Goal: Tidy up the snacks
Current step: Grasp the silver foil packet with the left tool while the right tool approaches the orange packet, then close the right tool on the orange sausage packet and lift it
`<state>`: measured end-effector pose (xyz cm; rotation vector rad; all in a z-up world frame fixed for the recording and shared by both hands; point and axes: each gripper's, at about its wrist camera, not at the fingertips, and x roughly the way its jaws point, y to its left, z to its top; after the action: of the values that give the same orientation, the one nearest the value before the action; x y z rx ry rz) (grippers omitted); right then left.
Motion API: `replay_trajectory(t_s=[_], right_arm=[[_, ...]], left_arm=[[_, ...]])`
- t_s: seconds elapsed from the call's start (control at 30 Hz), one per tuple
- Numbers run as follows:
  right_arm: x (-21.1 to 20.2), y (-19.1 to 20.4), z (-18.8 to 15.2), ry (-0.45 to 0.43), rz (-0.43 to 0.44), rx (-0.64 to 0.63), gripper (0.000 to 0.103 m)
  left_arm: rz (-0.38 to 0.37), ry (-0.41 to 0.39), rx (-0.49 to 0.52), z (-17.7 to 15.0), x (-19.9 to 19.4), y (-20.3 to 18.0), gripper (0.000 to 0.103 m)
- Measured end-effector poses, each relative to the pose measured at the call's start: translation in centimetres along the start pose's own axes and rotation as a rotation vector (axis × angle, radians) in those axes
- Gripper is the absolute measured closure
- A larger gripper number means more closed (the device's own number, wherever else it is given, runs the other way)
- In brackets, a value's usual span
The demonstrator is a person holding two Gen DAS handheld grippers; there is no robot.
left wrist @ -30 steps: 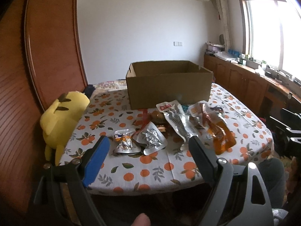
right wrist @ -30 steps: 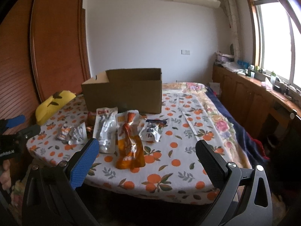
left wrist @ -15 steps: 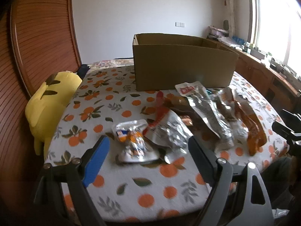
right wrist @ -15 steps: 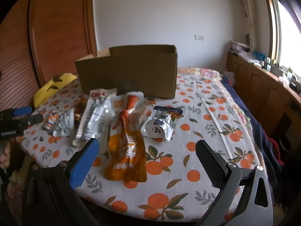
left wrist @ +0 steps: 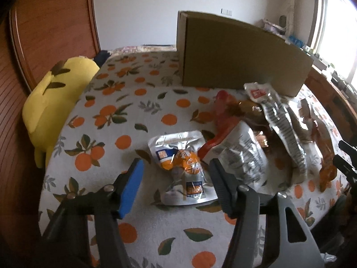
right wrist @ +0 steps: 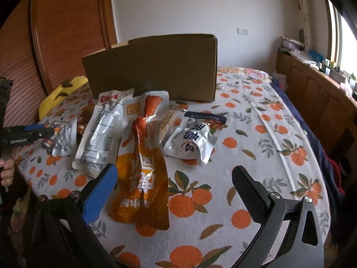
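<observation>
Left tool (left wrist: 175, 178) spread wide, straddling small silver-orange packet (left wrist: 181, 167) on bench (left wrist: 125, 102), long axis running away from camera. Right tool (right wrist: 174, 185) also unclenched, empty, nearest orange pouch (right wrist: 142, 167). Box (left wrist: 236, 60) behind.

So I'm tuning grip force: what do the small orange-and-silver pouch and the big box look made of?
The small pouch looks like glossy foil-plastic laminate: silvery, crinkled, with bright glints. The box looks like matte brown corrugated cardboard: flat, dull panels with a folded corner, though no fluting is visible.
</observation>
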<state>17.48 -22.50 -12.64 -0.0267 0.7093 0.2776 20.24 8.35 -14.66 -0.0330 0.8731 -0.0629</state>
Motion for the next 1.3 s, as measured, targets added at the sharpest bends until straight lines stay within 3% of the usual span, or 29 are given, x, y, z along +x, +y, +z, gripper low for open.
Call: replay_trajectory(t_s=[0.17,0.33,0.5,0.73,1.0,1.3], right_arm=[[1.0,-0.1,-0.2,0.023,0.009,-0.011,0.0],[1.5,-0.6,-0.4,0.037,0.01,0.002,0.0],[1.7,-0.8,-0.7,0.045,0.011,0.008,0.0],[1.7,-0.8,-0.7,0.045,0.013,-0.003,0.0],[2.2,-0.9,0.6,0.075,0.105,0.023,0.001],[4.0,0.1,2.7,0.121,0.168,-0.035,0.018]], left_arm=[[-0.025,0.024,-0.003,-0.1,1.2,-0.2,0.048],[0.003,0.004,0.033,-0.1,1.6,-1.0,0.048],[-0.019,-0.016,0.006,-0.3,1.1,-0.4,0.064],[-0.024,-0.034,0.039,-1.2,-0.1,-1.0,0.066],[-0.041,-0.073,0.03,-1.2,-1.7,-1.0,0.066],[-0.045,-0.115,0.035,-0.8,-3.1,-1.0,0.066]])
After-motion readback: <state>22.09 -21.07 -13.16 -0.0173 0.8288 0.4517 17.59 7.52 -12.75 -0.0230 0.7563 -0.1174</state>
